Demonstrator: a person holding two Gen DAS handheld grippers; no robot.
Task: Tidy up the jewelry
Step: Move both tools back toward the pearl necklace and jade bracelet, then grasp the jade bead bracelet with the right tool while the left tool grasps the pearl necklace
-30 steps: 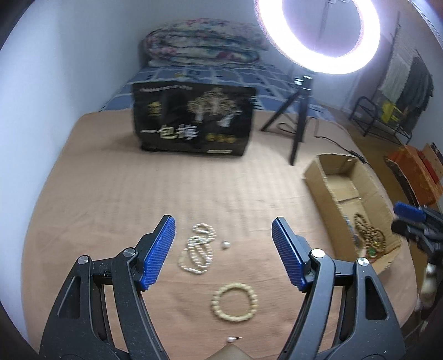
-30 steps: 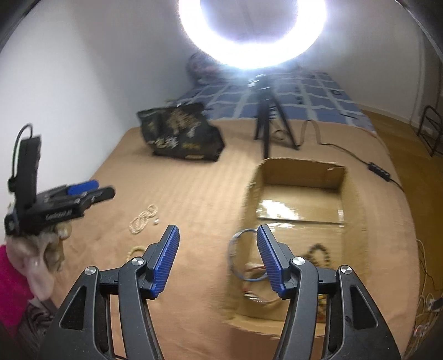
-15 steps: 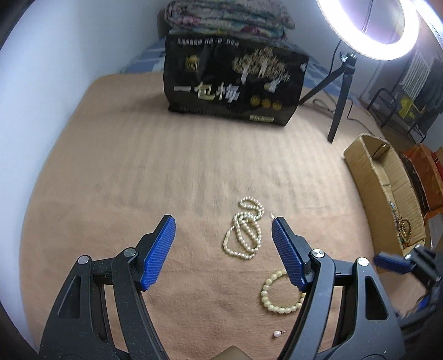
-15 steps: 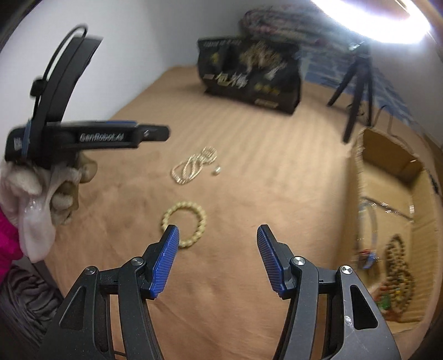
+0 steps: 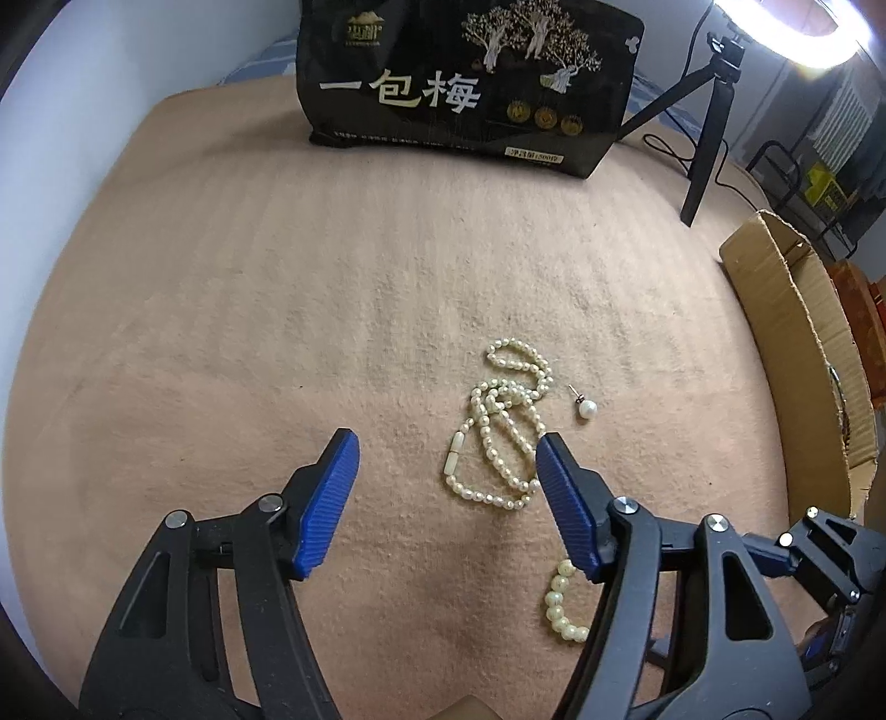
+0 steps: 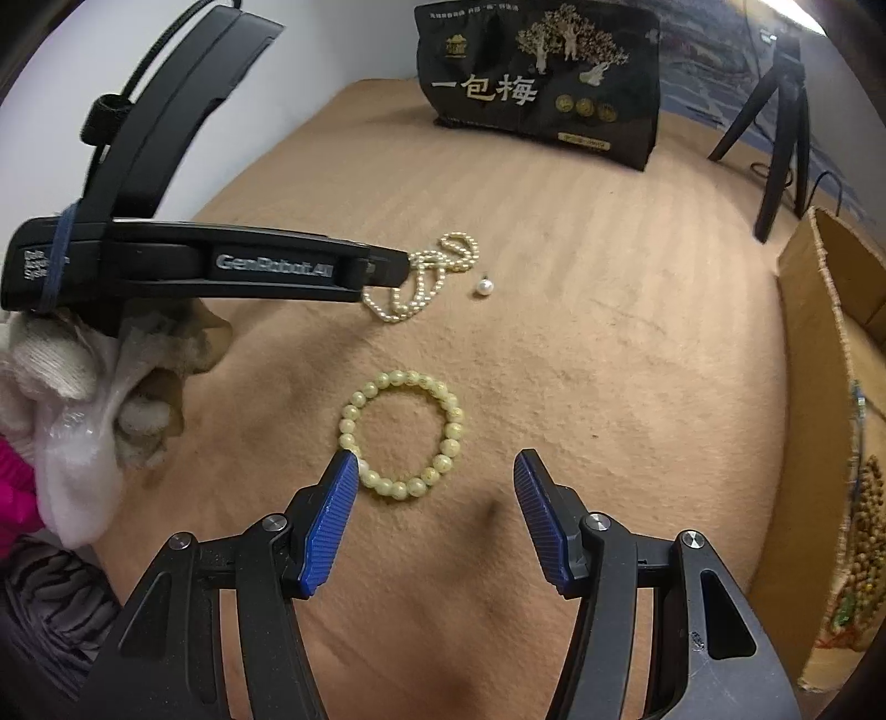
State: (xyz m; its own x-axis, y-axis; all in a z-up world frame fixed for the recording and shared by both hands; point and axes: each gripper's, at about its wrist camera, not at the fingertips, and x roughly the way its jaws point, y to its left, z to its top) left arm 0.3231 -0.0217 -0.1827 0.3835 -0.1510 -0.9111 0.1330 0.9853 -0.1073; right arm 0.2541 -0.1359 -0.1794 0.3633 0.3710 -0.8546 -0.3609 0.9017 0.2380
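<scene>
The pearl necklace [image 5: 501, 432] lies tangled on the tan blanket [image 5: 277, 310], a pearl stud [image 5: 586, 409] beside it. Left gripper [image 5: 446, 471] gapes over it; right gripper [image 6: 434, 493] gapes above the bracelet [image 6: 404, 435].

A home bedroom, set up for recording. The work surface is a bed spread with a tan blanket [image 5: 277, 277]; blue patterned bedding [image 6: 714, 61] shows past its far edge. A black snack bag [image 5: 470, 83] printed with Chinese characters stands on it, beside a ring light [image 5: 797, 33] on a small tripod [image 5: 703, 138] (its cable trails off). A cardboard box [image 5: 786, 332] sits alongside, and a metal rack [image 5: 786, 171] stands against the far wall.
</scene>
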